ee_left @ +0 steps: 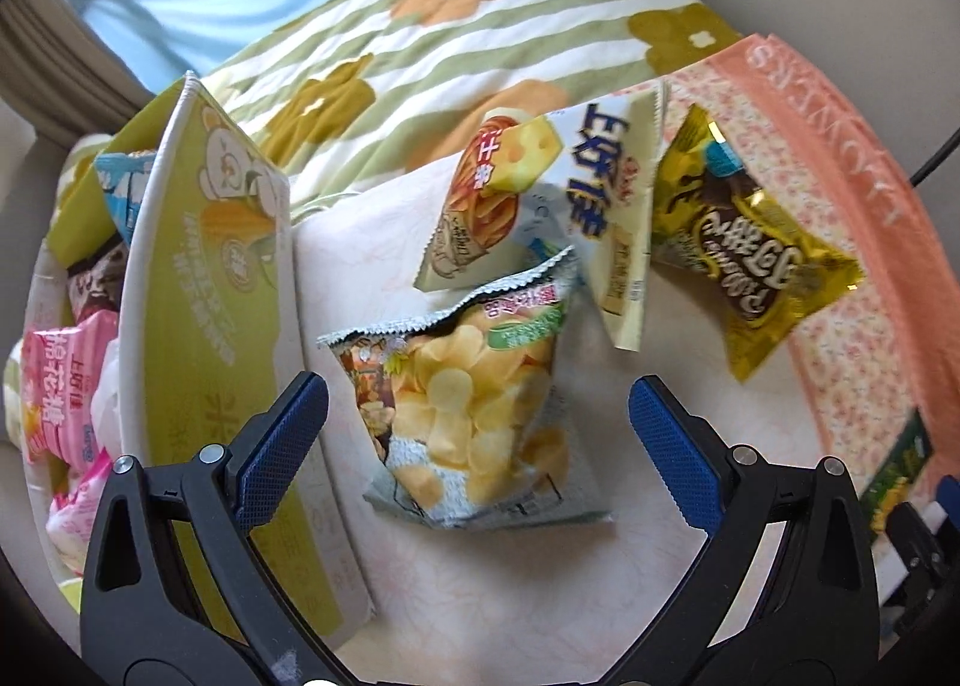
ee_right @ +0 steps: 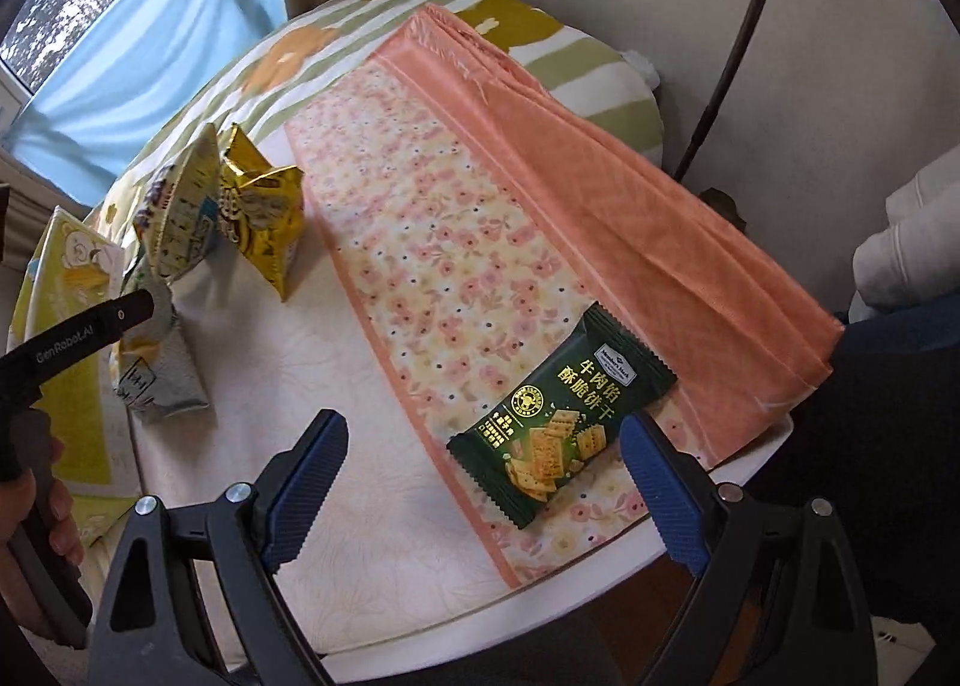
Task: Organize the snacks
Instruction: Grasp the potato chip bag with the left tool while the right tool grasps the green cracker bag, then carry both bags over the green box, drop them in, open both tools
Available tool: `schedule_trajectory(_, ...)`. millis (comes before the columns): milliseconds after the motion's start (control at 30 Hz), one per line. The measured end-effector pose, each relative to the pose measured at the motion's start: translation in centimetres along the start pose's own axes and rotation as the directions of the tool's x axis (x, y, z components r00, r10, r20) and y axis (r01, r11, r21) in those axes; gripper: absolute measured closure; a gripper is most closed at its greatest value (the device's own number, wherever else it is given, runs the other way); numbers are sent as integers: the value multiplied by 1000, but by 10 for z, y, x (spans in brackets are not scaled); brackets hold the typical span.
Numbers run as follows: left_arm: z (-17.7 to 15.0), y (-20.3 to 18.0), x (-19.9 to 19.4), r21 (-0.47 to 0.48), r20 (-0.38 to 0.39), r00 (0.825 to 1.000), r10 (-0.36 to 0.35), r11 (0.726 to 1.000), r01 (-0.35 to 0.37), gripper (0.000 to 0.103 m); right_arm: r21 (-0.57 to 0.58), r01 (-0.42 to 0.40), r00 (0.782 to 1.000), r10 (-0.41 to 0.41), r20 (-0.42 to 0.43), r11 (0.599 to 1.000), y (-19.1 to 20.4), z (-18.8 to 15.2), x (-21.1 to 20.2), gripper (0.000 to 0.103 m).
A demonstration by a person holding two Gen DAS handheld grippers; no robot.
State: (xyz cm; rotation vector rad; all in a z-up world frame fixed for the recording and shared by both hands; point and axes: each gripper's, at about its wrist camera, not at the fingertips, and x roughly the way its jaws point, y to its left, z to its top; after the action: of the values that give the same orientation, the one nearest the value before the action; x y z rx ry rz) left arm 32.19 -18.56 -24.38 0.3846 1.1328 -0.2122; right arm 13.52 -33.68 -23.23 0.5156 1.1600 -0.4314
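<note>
Both claws are standing released: the left claw (ee_left: 478,422) over the puffy, crushable silver chip bag (ee_left: 474,416), best pinched by its crimped top; the right claw (ee_right: 483,464) over the flat, slippery dark-green cracker packet (ee_right: 561,428).

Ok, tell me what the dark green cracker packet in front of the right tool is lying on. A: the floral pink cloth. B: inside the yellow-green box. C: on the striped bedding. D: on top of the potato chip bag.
A: the dark green cracker packet lies flat on the floral pink cloth, ahead of the open right tool.
</note>
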Motion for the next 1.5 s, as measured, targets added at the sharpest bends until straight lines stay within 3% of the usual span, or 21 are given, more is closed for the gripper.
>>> schedule_trajectory(200,-4,-5,31,52,-86,996,15,999,-11,3,68,58,998,-60,19,996,-2,-4,11,12)
schedule_trajectory(400,0,-2,50,79,-115,993,29,997,-20,3,116,85,996,-81,-37,990,-10,-9,29,13)
schedule_trajectory(633,2,-3,59,91,-134,991,0,996,13,3,62,114,993,-113,-27,992,-1,-3,36,18)
schedule_trajectory(667,2,-1,60,83,-136,991,-10,996,22,5,58,118,993,-116,-23,991,1,-2,36,19)
schedule_trajectory(833,4,7,59,71,-132,990,-51,996,61,32,29,146,989,-145,-18,989,2,-2,36,27)
schedule_trajectory(967,2,4,56,97,-139,987,-76,991,90,42,25,157,987,-157,-16,987,2,-2,34,32)
schedule_trajectory(1067,-2,-1,52,117,-140,986,-91,987,108,43,21,169,986,-169,-7,985,11,-1,36,42)
schedule_trajectory(1200,-5,-11,45,140,-136,984,-118,981,137,43,15,176,984,-176,11,984,-2,2,29,62)
schedule_trajectory(1500,-14,-15,17,150,-94,985,-144,976,157,43,-13,147,988,-146,43,989,-2,-1,11,63)
